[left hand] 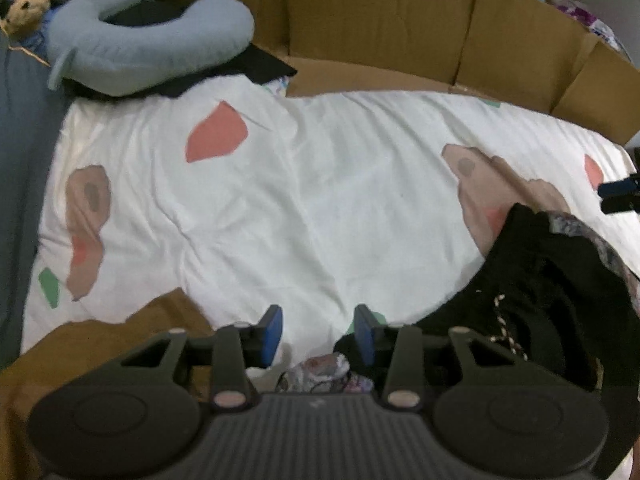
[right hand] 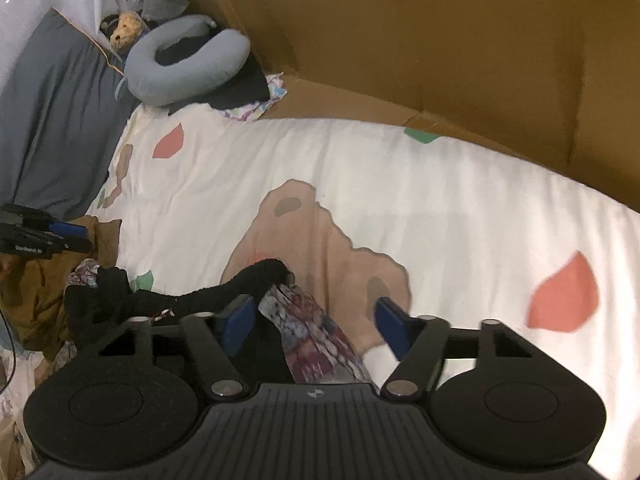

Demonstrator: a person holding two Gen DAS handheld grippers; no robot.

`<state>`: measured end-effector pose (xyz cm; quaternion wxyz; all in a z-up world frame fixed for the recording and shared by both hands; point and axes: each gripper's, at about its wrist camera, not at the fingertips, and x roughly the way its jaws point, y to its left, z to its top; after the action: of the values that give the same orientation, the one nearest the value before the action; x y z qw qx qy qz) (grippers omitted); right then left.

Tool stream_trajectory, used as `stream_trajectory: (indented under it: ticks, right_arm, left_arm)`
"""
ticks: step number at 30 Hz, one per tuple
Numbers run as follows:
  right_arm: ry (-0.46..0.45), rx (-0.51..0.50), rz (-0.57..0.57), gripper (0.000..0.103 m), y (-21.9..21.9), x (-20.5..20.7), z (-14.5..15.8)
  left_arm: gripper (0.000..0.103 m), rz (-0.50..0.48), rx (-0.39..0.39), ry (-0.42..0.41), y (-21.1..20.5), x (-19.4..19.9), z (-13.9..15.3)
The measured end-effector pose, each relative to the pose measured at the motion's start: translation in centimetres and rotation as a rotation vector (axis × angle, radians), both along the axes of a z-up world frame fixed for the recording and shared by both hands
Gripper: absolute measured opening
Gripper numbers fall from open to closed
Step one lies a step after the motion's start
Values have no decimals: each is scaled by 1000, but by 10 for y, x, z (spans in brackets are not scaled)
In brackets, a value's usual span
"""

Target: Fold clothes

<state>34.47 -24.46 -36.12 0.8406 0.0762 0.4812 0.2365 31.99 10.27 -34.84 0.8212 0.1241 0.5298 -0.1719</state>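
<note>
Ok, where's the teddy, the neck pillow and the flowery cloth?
Teddy (right hand: pixel 125 32): right wrist view, on its tan face.
Neck pillow (left hand: pixel 168 44): left wrist view, on the curved grey-blue arm.
Flowery cloth (right hand: pixel 316 332): right wrist view, on the patterned strip between the open fingers.

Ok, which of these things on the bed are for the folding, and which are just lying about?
For the job: crumpled black garment with floral lining; white patterned bedsheet as work surface.

Lying about: grey-blue U-shaped neck pillow; tan plush toy; brown cardboard walls; mustard-brown cloth.
</note>
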Motion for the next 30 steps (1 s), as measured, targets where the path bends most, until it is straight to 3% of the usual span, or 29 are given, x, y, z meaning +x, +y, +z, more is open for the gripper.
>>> stream_trajectory:
  ticks: [3, 6, 11, 14, 18, 27, 30]
  right_arm:
    - [-11, -16, 5, 62, 14, 12, -7]
    - [-16, -31, 25, 51, 27, 20, -14]
    - [-13, -84, 75, 51, 48, 29, -31]
    - [-5, -98, 114, 49, 56, 27, -39]
    - [16, -102, 169, 49, 63, 20, -46]
    - [23, -145, 248, 51, 77, 15, -57]
    - [26, -185, 275, 62, 83, 20, -62]
  left_arm:
    - [42, -4, -19, 18, 0, 3, -14]
    - [42, -5, -20, 39, 2, 4, -27]
    - [43, -25, -22, 79, 6, -3, -36]
    - [50, -49, -11, 102, 7, -12, -39]
    - [55, -79, 0, 139, 10, -26, -42]
    - [56, -112, -1, 204, 18, -53, -58]
    - [56, -129, 7, 194, 14, -55, -62]
